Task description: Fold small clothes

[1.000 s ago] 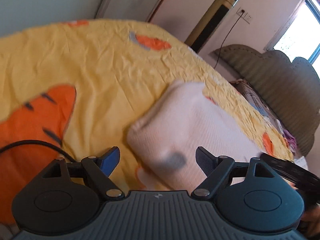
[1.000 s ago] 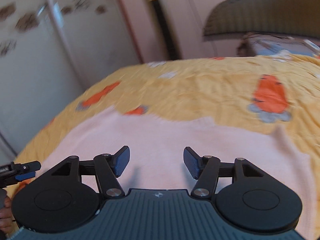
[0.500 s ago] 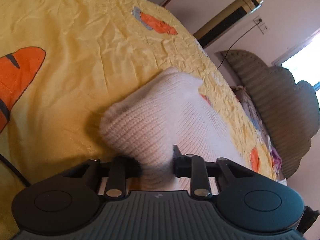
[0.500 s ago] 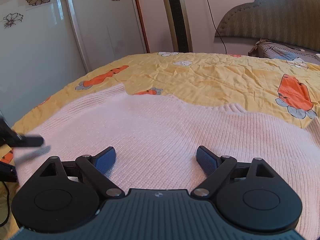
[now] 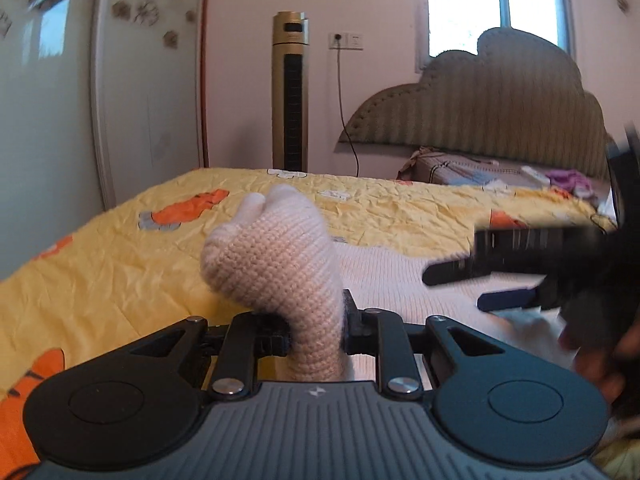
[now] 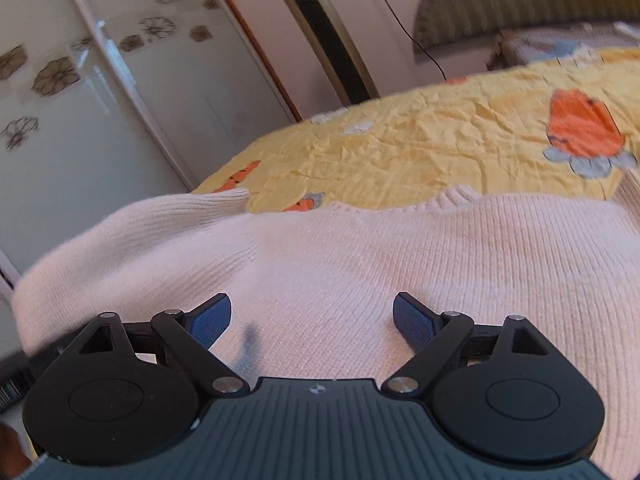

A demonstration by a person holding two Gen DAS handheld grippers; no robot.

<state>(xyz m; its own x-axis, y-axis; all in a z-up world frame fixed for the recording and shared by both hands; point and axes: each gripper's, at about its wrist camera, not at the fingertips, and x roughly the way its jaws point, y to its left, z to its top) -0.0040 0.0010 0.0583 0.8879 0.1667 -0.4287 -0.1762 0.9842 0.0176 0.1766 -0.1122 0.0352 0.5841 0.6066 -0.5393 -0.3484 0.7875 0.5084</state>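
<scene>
- Lower left of the left wrist view: yellow bedsheet (image 5: 120, 272), carrot print, wrinkled.
- Centre: left gripper (image 5: 316, 332) clamped tight on a bunched sleeve (image 5: 280, 264) of the pink knit sweater (image 5: 400, 276), lifted off the sheet.
- Right edge: right gripper (image 5: 500, 284) blurred, jaws apart.
- Right wrist view, left side: the raised sleeve drapes over the sweater body (image 6: 400, 260), which lies flat mid-frame on the sheet.
- Bottom centre: right gripper (image 6: 312, 320) wide open, holding nothing, hovering just above the knit.
- Likely step: fold the sleeve inward. Carry it low across the body, pin the body with the right so it doesn't drag, release once the cuff lies flat.
</scene>
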